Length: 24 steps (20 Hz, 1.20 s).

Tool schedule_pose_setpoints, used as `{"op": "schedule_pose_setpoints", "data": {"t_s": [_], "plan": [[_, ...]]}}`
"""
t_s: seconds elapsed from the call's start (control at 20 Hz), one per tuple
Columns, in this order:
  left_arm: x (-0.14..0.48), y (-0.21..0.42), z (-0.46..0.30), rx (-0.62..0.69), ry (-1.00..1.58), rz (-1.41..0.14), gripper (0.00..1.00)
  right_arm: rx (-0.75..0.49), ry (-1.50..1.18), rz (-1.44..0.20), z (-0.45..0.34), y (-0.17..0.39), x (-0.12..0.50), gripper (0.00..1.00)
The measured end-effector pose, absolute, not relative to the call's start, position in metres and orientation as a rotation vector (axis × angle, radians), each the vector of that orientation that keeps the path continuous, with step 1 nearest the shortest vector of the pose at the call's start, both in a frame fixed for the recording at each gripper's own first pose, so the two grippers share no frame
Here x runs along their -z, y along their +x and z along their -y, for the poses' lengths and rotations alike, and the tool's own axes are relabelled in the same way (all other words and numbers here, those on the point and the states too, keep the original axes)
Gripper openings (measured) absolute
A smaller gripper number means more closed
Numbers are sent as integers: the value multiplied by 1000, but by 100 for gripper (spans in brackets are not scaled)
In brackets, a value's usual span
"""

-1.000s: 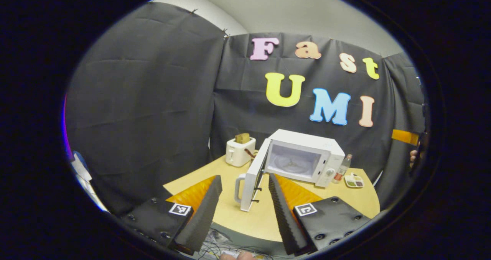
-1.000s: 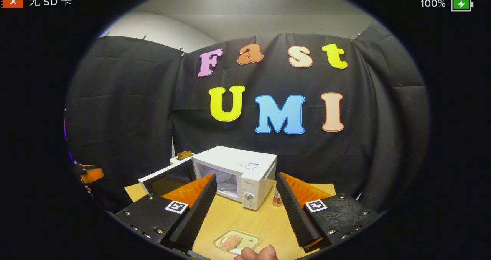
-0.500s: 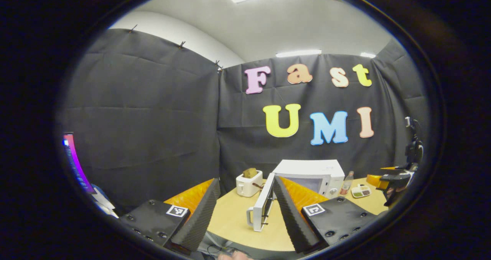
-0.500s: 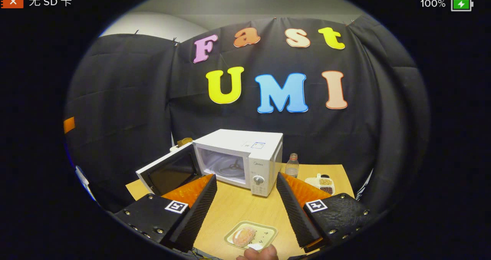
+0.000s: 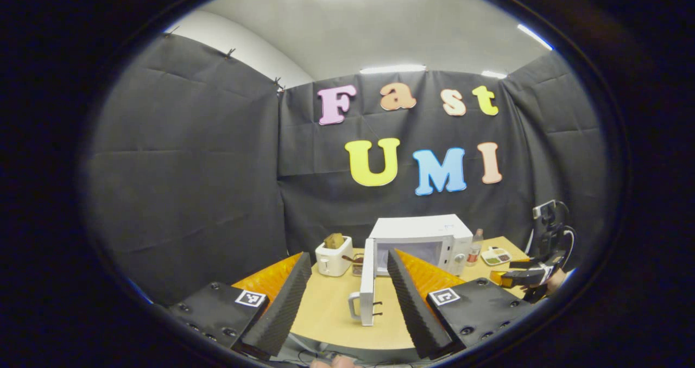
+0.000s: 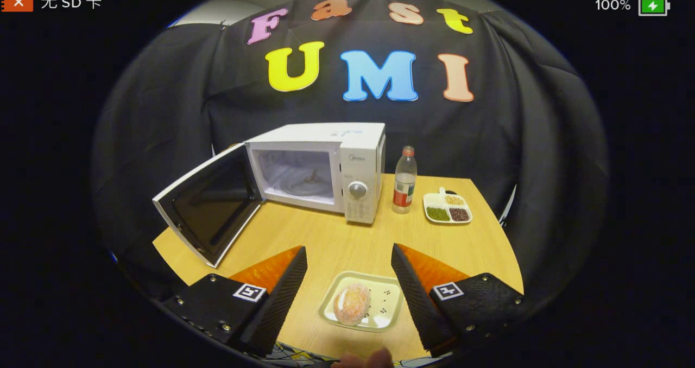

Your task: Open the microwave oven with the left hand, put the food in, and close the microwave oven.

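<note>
On your far left a toaster [image 5: 333, 255] with bread in its slot stands at the back of the table [image 6: 326, 238], just beside the microwave [image 6: 320, 167]. The microwave's door [image 6: 209, 208] hangs wide open to the left, leaving the cavity and its turntable exposed. Right of the microwave stands a water bottle [image 6: 404, 180], then a small divided dish [image 6: 447, 208] of beans and grains. Nothing lies between the food and the open cavity.

Since a second ago your right gripper [image 6: 347, 281] has tipped downward, so the tray sits higher in its view and fully between the fingers; your left gripper [image 5: 347, 286] has drawn back from the door and levelled out.

The food is a round, sugary, pinkish bun [image 6: 352, 304] lying on a pale rectangular tray [image 6: 388, 303] near the table's front edge. Both of your grippers are spread wide, holding nothing; the right one's fingers flank the tray without touching it.
</note>
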State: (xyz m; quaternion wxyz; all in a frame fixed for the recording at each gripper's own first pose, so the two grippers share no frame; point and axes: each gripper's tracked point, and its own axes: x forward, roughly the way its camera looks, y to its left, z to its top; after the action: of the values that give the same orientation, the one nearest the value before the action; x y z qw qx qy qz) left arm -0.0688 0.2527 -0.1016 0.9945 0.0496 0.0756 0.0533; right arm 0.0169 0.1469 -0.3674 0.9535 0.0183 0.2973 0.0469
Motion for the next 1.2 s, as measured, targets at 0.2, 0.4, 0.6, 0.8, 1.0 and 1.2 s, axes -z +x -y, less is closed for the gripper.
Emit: {"op": "schedule_pose_setpoints", "data": {"t_s": [0.2,0.4,0.6,0.8,1.0,1.2], "plan": [[112,-51,-261,-112,71,-174,93,-100,19,-675,-153,15,402,96],[121,-38,-263,-138,59,-202,93,-107,21,-762,-155,15,442,96],[135,-28,-258,-164,35,-246,93,-114,9,-859,-155,14,488,96],[145,-23,-253,-200,39,-288,93,-134,-36,-954,-154,8,527,96],[145,-23,-244,-229,61,-306,93,-148,-64,-1025,-151,0,552,95],[146,-28,-236,-273,62,-313,93,-162,-28,-1039,-153,5,559,88]]}}
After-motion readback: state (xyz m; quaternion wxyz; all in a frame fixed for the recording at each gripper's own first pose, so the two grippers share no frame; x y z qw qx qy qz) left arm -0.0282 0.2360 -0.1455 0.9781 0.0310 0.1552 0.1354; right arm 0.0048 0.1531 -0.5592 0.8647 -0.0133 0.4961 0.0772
